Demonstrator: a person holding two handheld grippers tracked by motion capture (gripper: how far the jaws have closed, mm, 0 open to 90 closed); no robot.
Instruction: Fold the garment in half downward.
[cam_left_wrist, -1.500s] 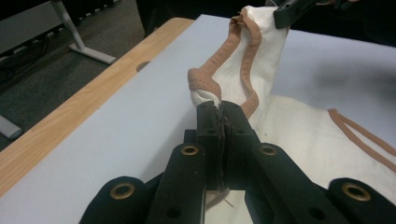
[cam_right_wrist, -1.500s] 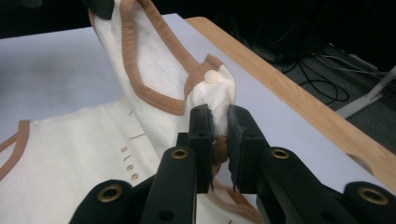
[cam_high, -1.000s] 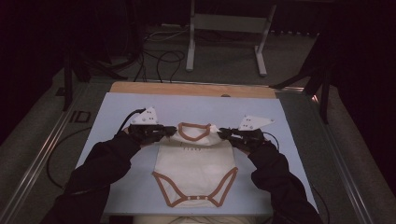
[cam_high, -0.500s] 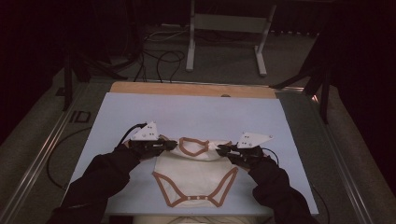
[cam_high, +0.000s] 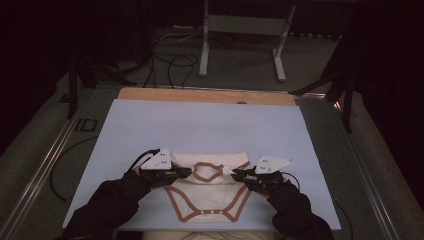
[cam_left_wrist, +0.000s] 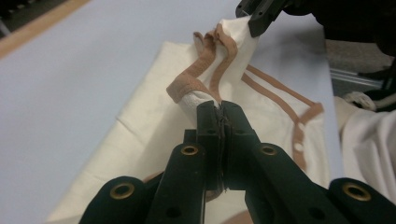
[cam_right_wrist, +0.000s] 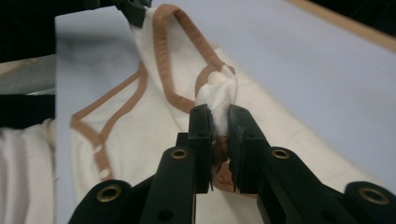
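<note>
Mid-fold: my left gripper (cam_high: 184, 172) and right gripper (cam_high: 238, 173), fingers clamped on the bodysuit's (cam_high: 210, 197) shoulders, hold its top over the desk (cam_high: 200, 125); next, lay it flat, then release

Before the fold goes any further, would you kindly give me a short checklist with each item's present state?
1. Left tool clamped on the cream baby bodysuit with brown trim: ok.
2. Right tool clamped on its other shoulder: ok.
3. Lifted neckline taut between the tools: not ok, it sags.
4. Lower half lying flat on the pale blue mat: ok.
5. Snap crotch edge within the mat: ok.
6. Layers beneath smooth: cannot tell.
</note>
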